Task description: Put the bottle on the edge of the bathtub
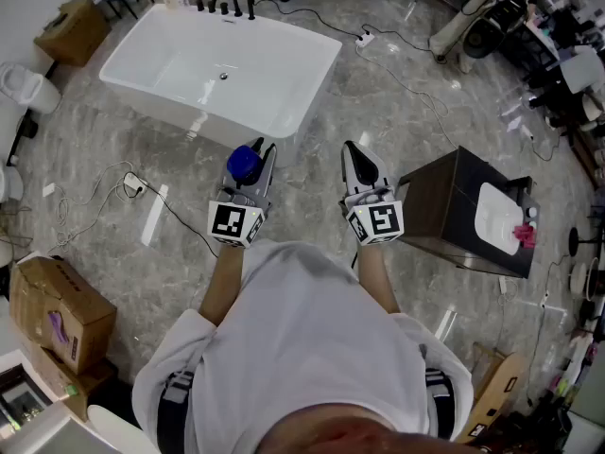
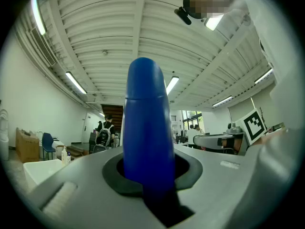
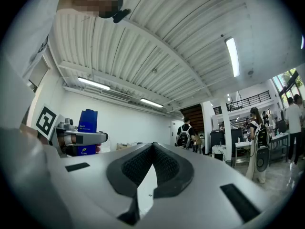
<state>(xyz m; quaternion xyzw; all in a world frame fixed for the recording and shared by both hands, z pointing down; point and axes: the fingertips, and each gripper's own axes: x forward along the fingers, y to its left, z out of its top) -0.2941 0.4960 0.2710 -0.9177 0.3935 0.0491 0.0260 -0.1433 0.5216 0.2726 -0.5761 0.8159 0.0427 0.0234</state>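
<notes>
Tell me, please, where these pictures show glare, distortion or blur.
Head view: bright glare streaks on the floor and the bathtub. Left gripper view: fisheye bends the ceiling; the near blue bottle looks soft. Right gripper view: dark corners, and the ceiling lamp is overexposed.

At the lower left of the head view we see a cardboard box [image 1: 59, 312], and a second box [image 1: 74, 30] in the upper left corner. At the right we see a dark cabinet [image 1: 442, 211] carrying a white basin [image 1: 496, 218], and loose cables [image 1: 177, 218] on the grey marbled floor [image 1: 104, 130].
</notes>
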